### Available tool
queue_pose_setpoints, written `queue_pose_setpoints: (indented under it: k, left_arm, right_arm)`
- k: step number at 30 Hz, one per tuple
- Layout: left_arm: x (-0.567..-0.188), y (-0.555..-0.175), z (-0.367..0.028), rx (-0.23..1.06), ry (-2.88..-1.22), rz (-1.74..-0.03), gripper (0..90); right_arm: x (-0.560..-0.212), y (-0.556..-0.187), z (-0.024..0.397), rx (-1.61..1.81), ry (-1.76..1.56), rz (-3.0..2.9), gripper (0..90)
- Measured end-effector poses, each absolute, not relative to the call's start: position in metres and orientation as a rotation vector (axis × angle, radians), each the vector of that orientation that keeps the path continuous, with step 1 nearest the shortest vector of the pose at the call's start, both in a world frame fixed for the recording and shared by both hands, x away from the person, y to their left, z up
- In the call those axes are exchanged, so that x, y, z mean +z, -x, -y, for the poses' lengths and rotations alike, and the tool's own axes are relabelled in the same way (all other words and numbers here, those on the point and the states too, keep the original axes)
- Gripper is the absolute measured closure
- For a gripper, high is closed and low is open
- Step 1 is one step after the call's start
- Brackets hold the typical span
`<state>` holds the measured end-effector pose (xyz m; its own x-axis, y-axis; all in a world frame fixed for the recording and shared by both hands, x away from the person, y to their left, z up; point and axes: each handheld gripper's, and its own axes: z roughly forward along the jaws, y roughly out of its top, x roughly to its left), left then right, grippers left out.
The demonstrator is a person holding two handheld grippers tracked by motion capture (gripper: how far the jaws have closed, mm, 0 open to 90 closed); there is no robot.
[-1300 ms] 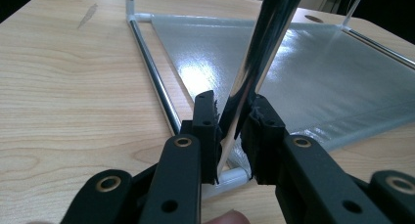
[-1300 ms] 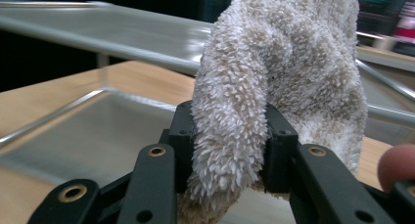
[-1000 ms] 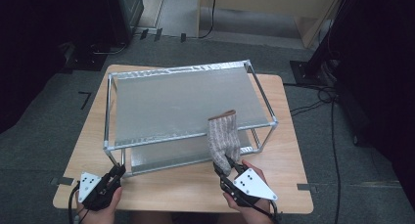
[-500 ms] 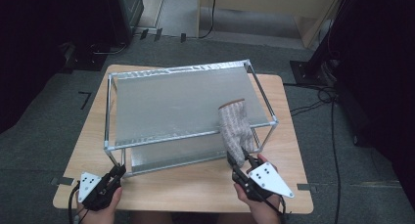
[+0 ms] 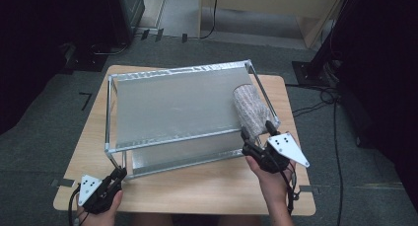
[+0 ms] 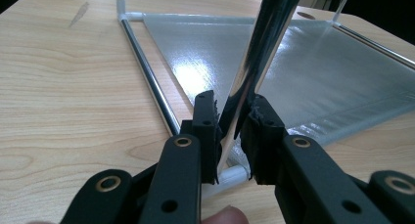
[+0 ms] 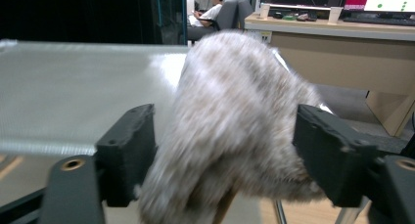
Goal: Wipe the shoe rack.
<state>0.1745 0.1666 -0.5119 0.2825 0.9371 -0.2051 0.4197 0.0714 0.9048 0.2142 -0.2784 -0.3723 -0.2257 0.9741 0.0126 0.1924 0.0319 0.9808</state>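
Your right gripper (image 5: 257,129) has just been opening; the furry cloth (image 5: 251,110) lies between its wide jaws at the shelf's (image 5: 172,105) 3 o'clock edge, its lower end blurred. Your left gripper (image 6: 230,119) clamps the shelf's leg (image 6: 254,62).

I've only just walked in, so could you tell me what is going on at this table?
A person is working with two hand-held grippers at a two-tier metal-framed rack with frosted shelves on a wooden table. The left gripper is shut on the rack's shiny front corner post. The right gripper has just been opening its jaws: a fuzzy grey-brown sock-like cloth lies on the top shelf's right end, between the open jaws.
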Motion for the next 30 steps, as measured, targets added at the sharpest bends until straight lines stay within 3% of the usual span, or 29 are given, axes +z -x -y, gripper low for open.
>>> queue_pose_setpoints:
  k: [3,6,8,16,26,30]
  left_arm:
    - [-0.512,-0.175,-0.166,0.636,-1.529,-1.307,77.3]
    - [-0.512,-0.175,-0.165,0.636,-1.531,-1.305,77.4]
    - [-0.512,-0.175,-0.165,0.634,-1.531,-1.302,77.4]
    - [-0.513,-0.175,-0.166,0.623,-1.535,-1.281,77.5]
    - [-0.512,-0.174,-0.166,0.580,-1.589,-1.202,77.5]
    - [-0.507,-0.175,-0.169,0.571,-1.549,-1.169,71.9]
  right_arm:
    - [-0.383,-0.216,0.275,1.202,-1.235,-1.525,34.7]
    - [-0.380,-0.216,0.279,1.210,-1.261,-1.490,58.3]
    - [-0.377,-0.217,0.285,1.214,-1.283,-1.467,63.2]
    - [-0.378,-0.219,0.282,1.212,-1.332,-1.406,66.2]
    - [-0.381,-0.207,0.214,1.326,-1.169,-1.572,66.0]
    - [-0.379,-0.204,0.190,1.360,-1.125,-1.630,65.9]
